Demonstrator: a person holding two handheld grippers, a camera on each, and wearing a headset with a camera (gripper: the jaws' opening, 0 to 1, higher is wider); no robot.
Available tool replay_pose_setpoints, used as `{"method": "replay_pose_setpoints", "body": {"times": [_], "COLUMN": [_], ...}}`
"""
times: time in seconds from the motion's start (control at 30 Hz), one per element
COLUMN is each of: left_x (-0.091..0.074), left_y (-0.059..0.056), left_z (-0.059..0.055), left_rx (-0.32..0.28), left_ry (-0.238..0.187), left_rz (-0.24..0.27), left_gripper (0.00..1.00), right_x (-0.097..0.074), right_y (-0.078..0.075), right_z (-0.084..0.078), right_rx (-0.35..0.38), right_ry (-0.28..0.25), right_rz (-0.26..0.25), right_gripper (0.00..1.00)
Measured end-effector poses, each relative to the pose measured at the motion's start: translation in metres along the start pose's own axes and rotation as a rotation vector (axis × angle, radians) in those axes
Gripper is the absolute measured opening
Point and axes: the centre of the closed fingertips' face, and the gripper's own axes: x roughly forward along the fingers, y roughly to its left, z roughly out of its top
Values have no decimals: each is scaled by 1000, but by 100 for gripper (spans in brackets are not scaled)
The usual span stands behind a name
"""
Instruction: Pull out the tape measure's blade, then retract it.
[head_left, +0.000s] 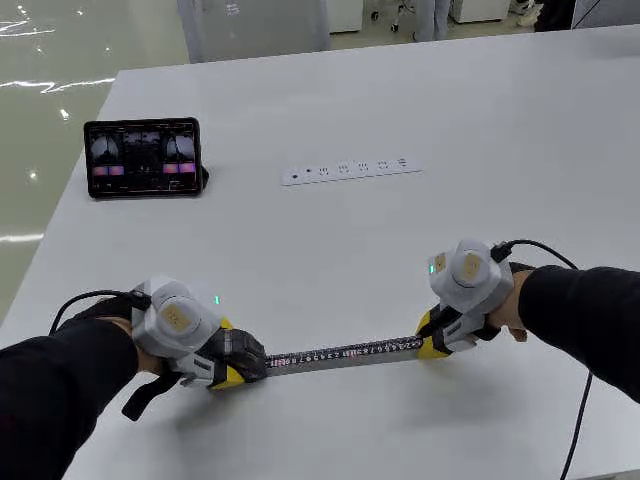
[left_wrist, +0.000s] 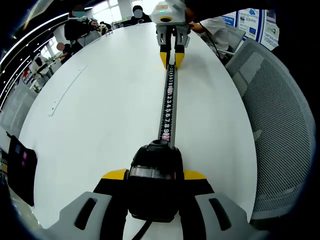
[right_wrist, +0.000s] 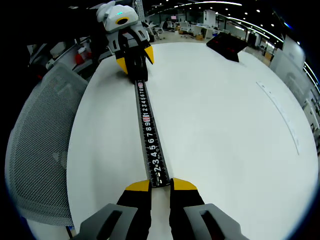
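Left tongs (head_left: 232, 368): you clench the tape measure (head_left: 243, 352) case.
Right tongs (head_left: 432, 346): pinching the blade (head_left: 340, 354) tip.
Tape measure: on the worktop (head_left: 300, 250), your side of the power strip (head_left: 350, 170), blade out.

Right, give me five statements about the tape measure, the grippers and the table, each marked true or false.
1. The left gripper is shut on the tape measure case. True.
2. The right gripper pinches the end of the blade. True.
3. The blade is fully wound into the case. False: it is pulled out, spanning the gap between the two grippers.
4. The tablet lies flat with a dark screen. False: it stands propped up, and its screen is lit.
5. The power strip touches the blade. False: it lies farther back on the table, well apart from it.
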Motion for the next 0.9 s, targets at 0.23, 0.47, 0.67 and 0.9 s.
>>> {"method": "replay_pose_setpoints", "body": {"times": [0.23,0.47,0.67,0.9], "left_x": [0,0,0,0], "left_y": [0,0,0,0], "left_z": [0,0,0,0], "left_rx": [0,1,1,3], "left_ry": [1,2,3,5], "left_rz": [0,0,0,1], "left_gripper": [35,35,35,35], "right_x": [-3,-5,-8,-9], "right_y": [-1,-2,-3,-3], "right_z": [-5,-9,-14,-15], "right_rx": [2,5,15,16], "right_ry": [6,10,5,3], "right_rz": [-2,-6,-9,-9], "right_gripper": [9,9,9,9]}}
